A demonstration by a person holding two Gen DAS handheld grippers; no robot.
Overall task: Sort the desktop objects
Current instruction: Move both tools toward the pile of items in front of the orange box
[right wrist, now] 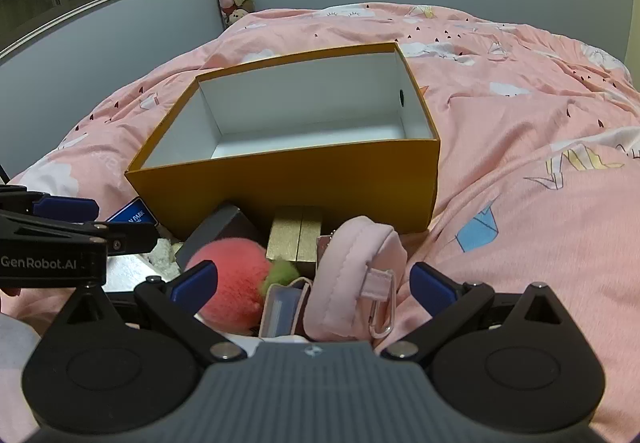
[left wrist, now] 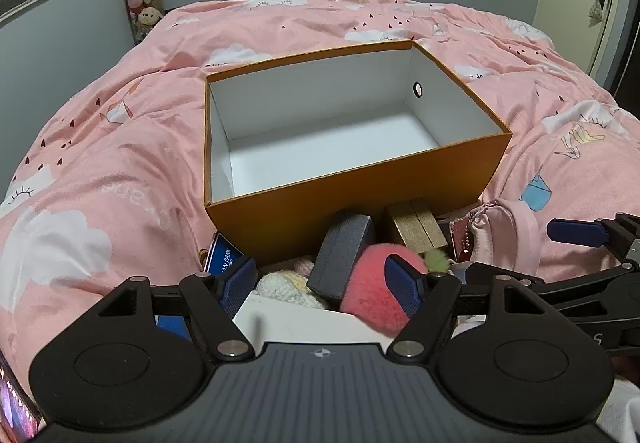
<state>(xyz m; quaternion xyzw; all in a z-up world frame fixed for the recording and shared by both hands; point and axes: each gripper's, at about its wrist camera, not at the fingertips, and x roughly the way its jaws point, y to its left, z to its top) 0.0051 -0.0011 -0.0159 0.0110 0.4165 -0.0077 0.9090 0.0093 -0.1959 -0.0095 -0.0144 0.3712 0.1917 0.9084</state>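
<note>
From the left wrist view, the left gripper stood spread wide and empty over the heap on the bed, the plush peach just inside its right finger and the dark case between its fingers, its long axis running away toward the empty orange box straight ahead. From the right wrist view, the right gripper was likewise spread and holding nothing, with the pink pouch between its fingers and nearer to it than to the left gripper.
</note>
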